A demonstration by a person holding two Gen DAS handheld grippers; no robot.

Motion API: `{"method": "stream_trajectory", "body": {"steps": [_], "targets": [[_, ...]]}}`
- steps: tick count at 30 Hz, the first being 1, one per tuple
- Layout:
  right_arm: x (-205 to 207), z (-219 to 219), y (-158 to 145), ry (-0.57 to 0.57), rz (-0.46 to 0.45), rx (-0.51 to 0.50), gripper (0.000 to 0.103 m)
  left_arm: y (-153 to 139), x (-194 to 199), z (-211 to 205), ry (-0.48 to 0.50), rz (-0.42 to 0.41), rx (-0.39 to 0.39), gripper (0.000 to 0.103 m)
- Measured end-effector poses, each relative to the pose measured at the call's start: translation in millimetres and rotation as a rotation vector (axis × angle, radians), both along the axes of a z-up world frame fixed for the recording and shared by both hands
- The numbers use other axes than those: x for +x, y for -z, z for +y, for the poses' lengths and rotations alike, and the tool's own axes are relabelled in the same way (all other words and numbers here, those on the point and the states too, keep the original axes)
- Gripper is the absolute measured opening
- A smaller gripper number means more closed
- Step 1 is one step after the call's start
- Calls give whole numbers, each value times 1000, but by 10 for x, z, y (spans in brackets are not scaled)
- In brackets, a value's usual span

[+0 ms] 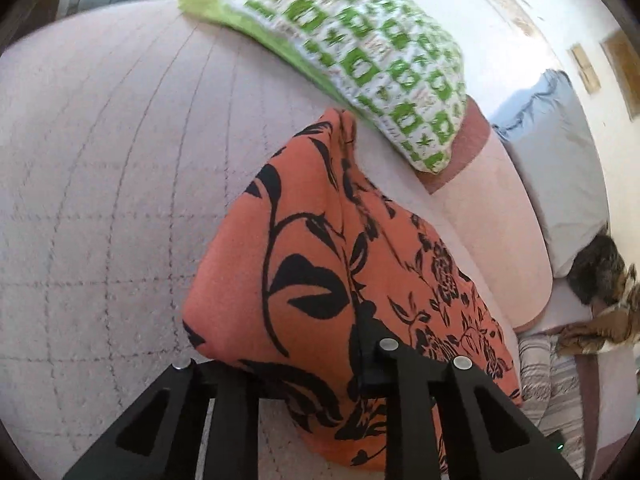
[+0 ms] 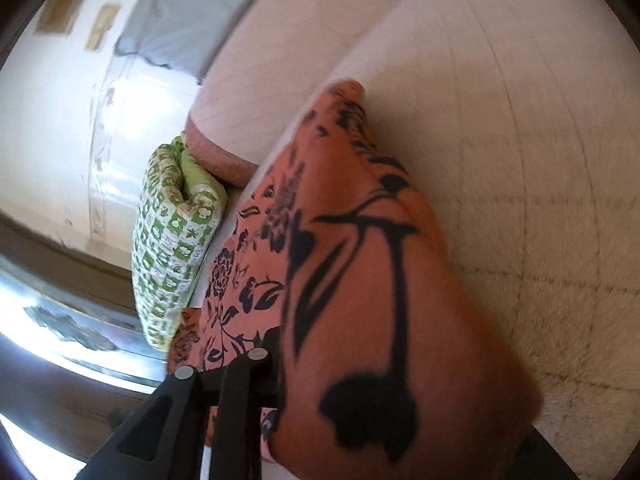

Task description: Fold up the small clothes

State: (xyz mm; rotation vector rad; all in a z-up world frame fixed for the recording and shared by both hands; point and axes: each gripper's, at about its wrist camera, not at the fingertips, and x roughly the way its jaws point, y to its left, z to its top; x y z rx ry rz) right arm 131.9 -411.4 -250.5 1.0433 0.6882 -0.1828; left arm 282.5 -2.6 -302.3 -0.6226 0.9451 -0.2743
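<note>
Orange garment (image 1: 304,240) with black floral print; green-and-white checked pillow (image 1: 360,48); pale pink quilted blanket (image 1: 100,160).

Left wrist view looks down along its fingers, tight over the orange floral cloth (image 1: 320,264), pink bedcover (image 1: 100,184) filling the left. Right wrist view sits closer still, tilted. Both share the cloth and green-checked pillow (image 2: 172,248).

Black tongs (image 1: 304,364), silver pin heads
</note>
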Motion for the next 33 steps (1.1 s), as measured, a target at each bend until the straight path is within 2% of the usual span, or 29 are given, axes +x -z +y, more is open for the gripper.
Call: {"method": "stream_trajectory", "body": {"steps": [7,12,17,23,25,28,29,30,32,33], "targets": [[-234,256,-376,-22,-28,-154,20,-166,-382,145,9,-30,-16,20],[-547,354,-601,-53,-38,-169,20,-156,-852,385,-3,-2,-35,20],[-966,452,-546,-80,11,-139,20,-82,-1364,451,15,24,44,20],[-1269,441,-354,-105,70,-55,20,-54,-1681,424,39,23,174,22],[-1303,434,-217,-116,117,-28,25,-36,-1692,455,27,52,186,28],[-1356,313,-161,-87,132,73,40,-93,-1764,583,-4,67,186,37],[-1394,268,-185,-69,135,90,55,-130,-1787,637,-11,67,187,39],[-1467,199,-240,-33,124,92,66,-182,-1814,687,-13,63,195,39],[-1633,84,-337,42,127,58,70,-294,-1877,764,-14,48,235,39],[-1719,32,-393,69,112,43,70,-381,-1925,808,-30,26,284,43]]}}
